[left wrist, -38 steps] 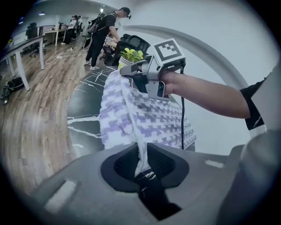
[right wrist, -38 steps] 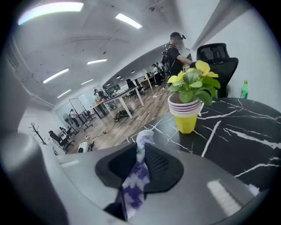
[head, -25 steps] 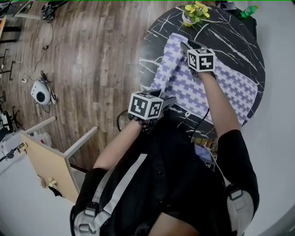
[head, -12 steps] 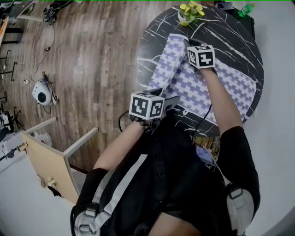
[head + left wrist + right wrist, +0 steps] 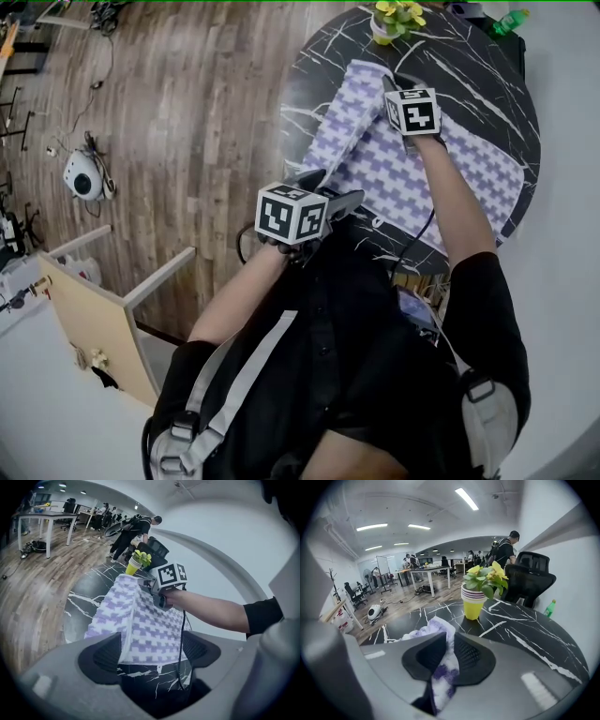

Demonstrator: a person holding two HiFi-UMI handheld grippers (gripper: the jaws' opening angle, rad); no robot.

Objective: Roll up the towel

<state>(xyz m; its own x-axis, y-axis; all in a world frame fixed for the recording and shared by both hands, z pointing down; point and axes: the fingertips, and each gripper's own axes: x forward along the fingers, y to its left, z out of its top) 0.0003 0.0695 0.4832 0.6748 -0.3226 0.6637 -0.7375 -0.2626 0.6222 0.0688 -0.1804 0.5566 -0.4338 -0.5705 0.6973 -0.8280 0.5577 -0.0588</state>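
A purple-and-white checked towel (image 5: 422,173) lies spread on the round black marble table (image 5: 487,84), its left strip folded over. My right gripper (image 5: 389,86) is at the towel's far edge. In the right gripper view, the right gripper (image 5: 451,656) has just been closing and is shut on a bunch of towel (image 5: 440,627). My left gripper (image 5: 328,192) is at the near left corner. In the left gripper view, the left gripper (image 5: 152,653) has just been opening. The near hem of the towel (image 5: 150,630) lies between its wide pads, unpressed.
A yellow cup with a plant (image 5: 394,21) stands at the table's far edge, just beyond the towel. A green bottle (image 5: 511,21) and a black chair (image 5: 529,581) are behind the table. A wooden board (image 5: 94,328) and a white floor device (image 5: 82,178) are at the left.
The left gripper's fingers have spread wider at the near corner. The right gripper has edged toward the far edge of the towel. The towel stays spread out.
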